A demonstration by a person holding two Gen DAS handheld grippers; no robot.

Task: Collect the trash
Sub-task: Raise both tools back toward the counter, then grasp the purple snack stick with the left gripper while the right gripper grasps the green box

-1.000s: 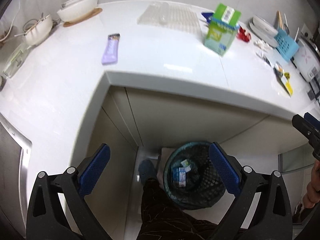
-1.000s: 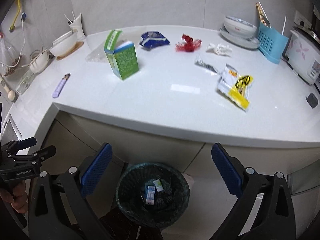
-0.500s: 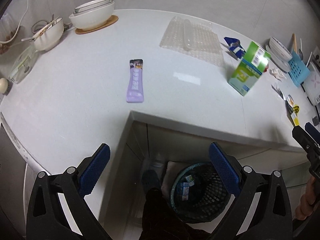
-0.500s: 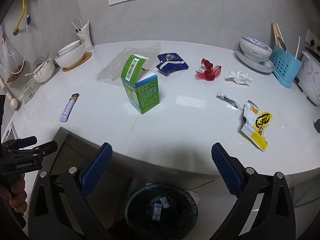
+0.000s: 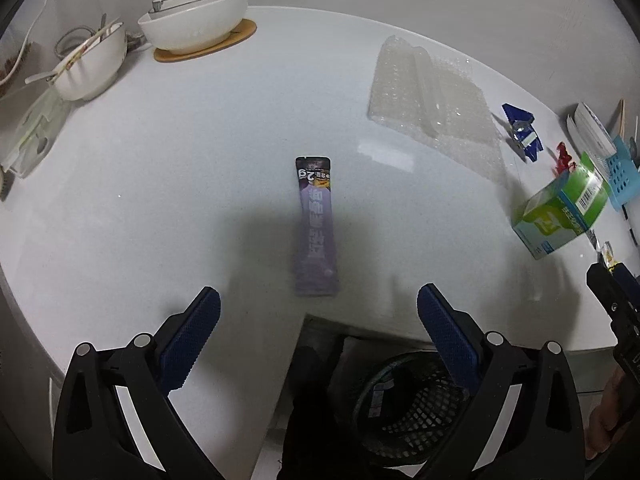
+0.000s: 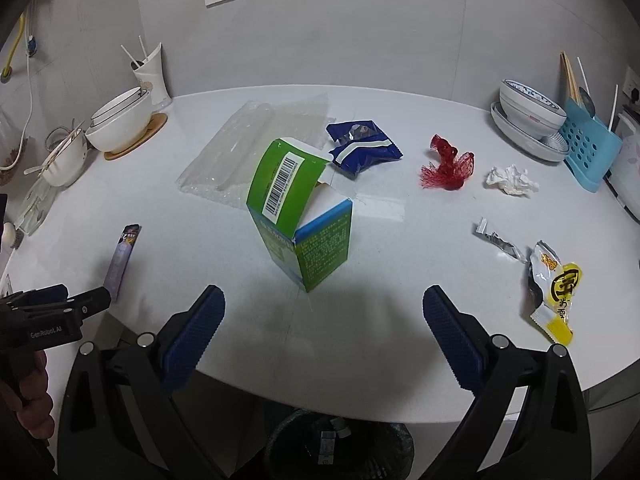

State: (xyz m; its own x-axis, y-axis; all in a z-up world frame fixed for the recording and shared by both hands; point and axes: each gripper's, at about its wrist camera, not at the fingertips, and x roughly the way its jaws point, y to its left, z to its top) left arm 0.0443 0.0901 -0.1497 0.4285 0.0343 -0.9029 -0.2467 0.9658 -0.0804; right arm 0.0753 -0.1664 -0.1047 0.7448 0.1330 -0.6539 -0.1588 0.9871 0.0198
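A purple snack stick wrapper [image 5: 316, 228] lies flat on the white counter [image 5: 160, 200], just beyond my open, empty left gripper [image 5: 318, 332]. My right gripper [image 6: 320, 332] is open and empty too, close in front of an opened green and blue carton [image 6: 304, 216] that stands upright. Further back lie bubble wrap [image 6: 248, 144], a blue foil packet [image 6: 364, 150], red netting [image 6: 446, 166], a crumpled tissue [image 6: 512, 178], a silver scrap [image 6: 496, 238] and a yellow snack bag [image 6: 554, 292]. A black mesh bin [image 5: 412, 404] with bits of trash stands on the floor below the counter edge.
Stacked white bowls [image 5: 196, 20] on a cork mat and another bowl [image 5: 88, 64] sit at the back left. A blue utensil rack [image 6: 588, 148] and a bowl on plates [image 6: 528, 116] stand at the back right. A hand [image 6: 28, 396] holds the left gripper's handle.
Both grippers rose from over the bin and moved forward over the counter. The purple wrapper and the carton now sit much closer to the fingers. The jaws stayed open.
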